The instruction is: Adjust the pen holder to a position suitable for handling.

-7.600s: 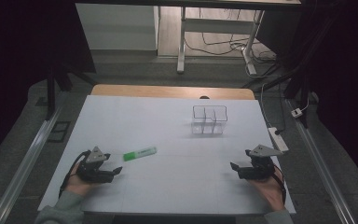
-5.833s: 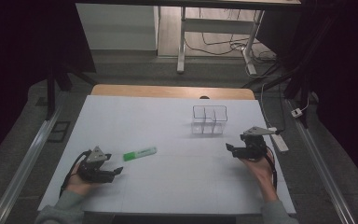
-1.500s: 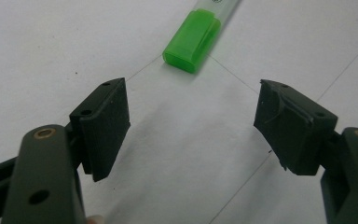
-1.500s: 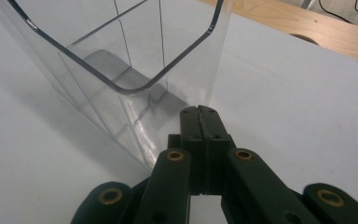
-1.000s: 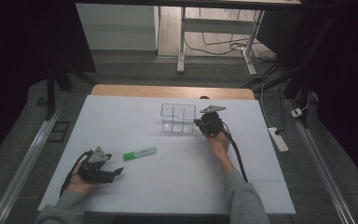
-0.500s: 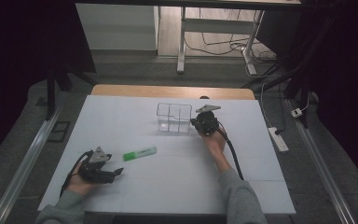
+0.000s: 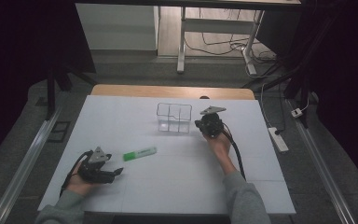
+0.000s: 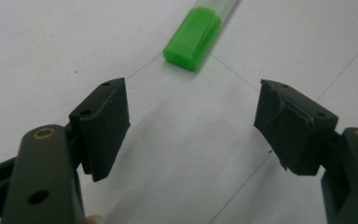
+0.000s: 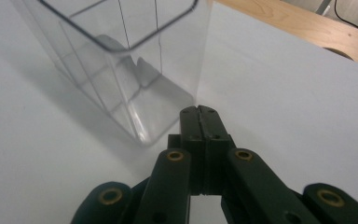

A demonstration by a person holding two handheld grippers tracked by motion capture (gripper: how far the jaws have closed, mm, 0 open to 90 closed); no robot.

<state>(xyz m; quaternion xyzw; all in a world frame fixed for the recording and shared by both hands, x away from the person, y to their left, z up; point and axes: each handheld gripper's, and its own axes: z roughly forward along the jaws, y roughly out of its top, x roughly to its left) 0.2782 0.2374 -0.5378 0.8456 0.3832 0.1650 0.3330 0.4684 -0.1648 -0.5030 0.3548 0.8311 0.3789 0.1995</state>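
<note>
White paper covers the table [image 7: 168, 186] in a dim room, with cables and desk legs along the top of the frame. At upper centre stands a clear divided box [image 7: 174, 117], empty as far as the frames show. The right gripper [image 7: 204, 125] sits just beside the box's right wall; its own view shows the jaws pressed together with nothing between them, tips at the box's lower corner [image 9: 168, 116]. At lower left the left gripper [image 7: 114, 173] rests on the paper, jaws spread wide and holding nothing. A green marker [image 7: 140, 153] lies flat just right of and above it, apart from the jaws; in the left gripper view its cap [image 8: 192, 38] lies ahead at top centre. Judged from this, the box is placed or nearly so, while the marker remains ungrasped, with pickup and drop-in left.
</note>
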